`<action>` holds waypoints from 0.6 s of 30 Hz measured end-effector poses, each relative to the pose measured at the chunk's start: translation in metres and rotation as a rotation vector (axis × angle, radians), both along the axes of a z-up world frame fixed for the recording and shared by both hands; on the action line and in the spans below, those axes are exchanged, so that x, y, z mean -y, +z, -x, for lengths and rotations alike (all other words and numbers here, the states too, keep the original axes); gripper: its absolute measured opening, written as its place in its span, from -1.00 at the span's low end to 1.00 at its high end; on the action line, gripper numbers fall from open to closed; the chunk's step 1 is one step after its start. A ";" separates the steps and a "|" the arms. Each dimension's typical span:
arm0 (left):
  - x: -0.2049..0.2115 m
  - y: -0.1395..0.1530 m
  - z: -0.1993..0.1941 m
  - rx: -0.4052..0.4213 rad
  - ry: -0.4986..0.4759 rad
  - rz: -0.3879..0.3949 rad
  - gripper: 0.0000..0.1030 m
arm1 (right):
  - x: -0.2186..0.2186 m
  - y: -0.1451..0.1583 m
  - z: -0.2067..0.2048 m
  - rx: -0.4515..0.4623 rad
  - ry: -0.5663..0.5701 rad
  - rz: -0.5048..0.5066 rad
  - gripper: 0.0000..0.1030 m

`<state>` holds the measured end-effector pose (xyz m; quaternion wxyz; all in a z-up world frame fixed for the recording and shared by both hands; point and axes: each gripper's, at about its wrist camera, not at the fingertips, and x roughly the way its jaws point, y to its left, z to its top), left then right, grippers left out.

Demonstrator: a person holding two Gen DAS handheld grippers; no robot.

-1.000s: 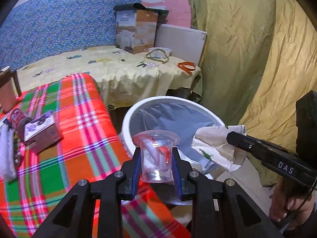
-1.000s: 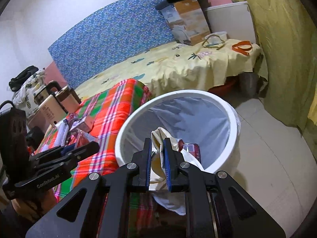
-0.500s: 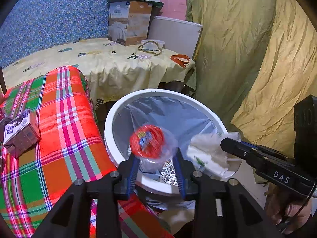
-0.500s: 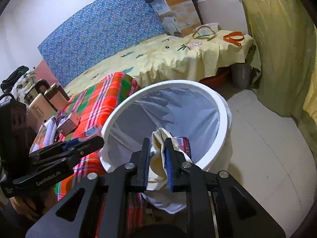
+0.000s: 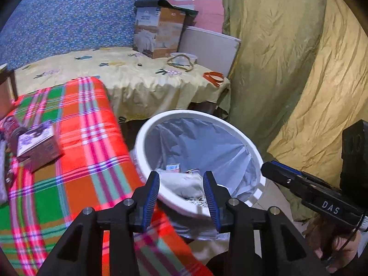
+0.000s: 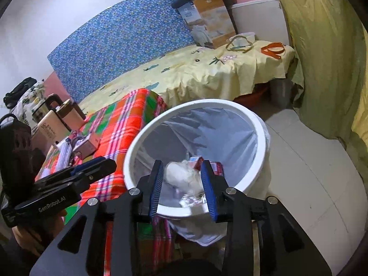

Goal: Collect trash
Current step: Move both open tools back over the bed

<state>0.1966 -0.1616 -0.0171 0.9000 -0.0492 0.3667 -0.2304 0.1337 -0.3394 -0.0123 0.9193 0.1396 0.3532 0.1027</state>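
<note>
Dropping trash was the step in hand: crumpled paper (image 6: 184, 177) and wrappers lay inside the one white bin (image 5: 250, 142) at lower centre. Both jaws had just been opening; the left gripper (image 5: 181, 193) and right gripper (image 6: 182, 184) stood wide and empty. Next likely called for reaching one small box (image 5: 38, 143) at the left, on the plaid surface (image 5: 92, 138).

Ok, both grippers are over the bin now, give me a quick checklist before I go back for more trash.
1. Left gripper empty, jaws just opened: ok.
2. Right gripper empty, jaws just opened, nothing pinched: ok.
3. Crumpled paper inside the white bin: ok.
4. Plastic cup inside the bin: cannot tell, not visible.
5. More trash left on the plaid cloth, such as the small box: not ok.
</note>
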 end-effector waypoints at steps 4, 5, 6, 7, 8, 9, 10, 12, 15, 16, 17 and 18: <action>-0.018 0.003 0.013 0.006 0.045 0.000 -0.24 | -0.011 0.002 0.004 0.013 0.029 -0.014 -0.30; -0.022 0.004 0.016 0.009 0.054 0.000 -0.24 | -0.014 0.003 0.005 0.015 0.036 -0.013 -0.30; -0.027 0.005 0.020 0.013 0.065 -0.001 -0.24 | -0.018 0.004 0.006 0.018 0.047 -0.010 -0.30; -0.033 0.007 0.025 0.020 0.078 -0.004 -0.24 | -0.020 0.004 0.006 0.020 0.054 -0.008 -0.30; -0.037 0.009 0.029 0.024 0.085 -0.005 -0.24 | -0.023 0.005 0.007 0.020 0.062 -0.006 -0.30; -0.041 0.010 0.032 0.029 0.093 -0.006 -0.24 | -0.028 0.006 0.008 0.018 0.075 -0.004 -0.30; -0.047 0.012 0.037 0.034 0.103 -0.006 -0.24 | -0.030 0.007 0.009 0.018 0.083 -0.004 -0.30; -0.056 0.015 0.046 0.044 0.125 -0.011 -0.24 | -0.038 0.008 0.011 0.017 0.109 -0.004 -0.30; -0.069 0.018 0.058 0.050 0.166 -0.022 -0.24 | -0.051 0.010 0.015 0.018 0.141 0.019 -0.30; -0.074 0.019 0.063 0.054 0.177 -0.021 -0.24 | -0.055 0.010 0.016 0.018 0.151 0.027 -0.30; -0.078 0.020 0.066 0.056 0.187 -0.022 -0.24 | -0.059 0.011 0.017 0.019 0.165 0.031 -0.30; -0.082 0.020 0.069 0.057 0.197 -0.025 -0.24 | -0.063 0.012 0.018 0.021 0.173 0.033 -0.30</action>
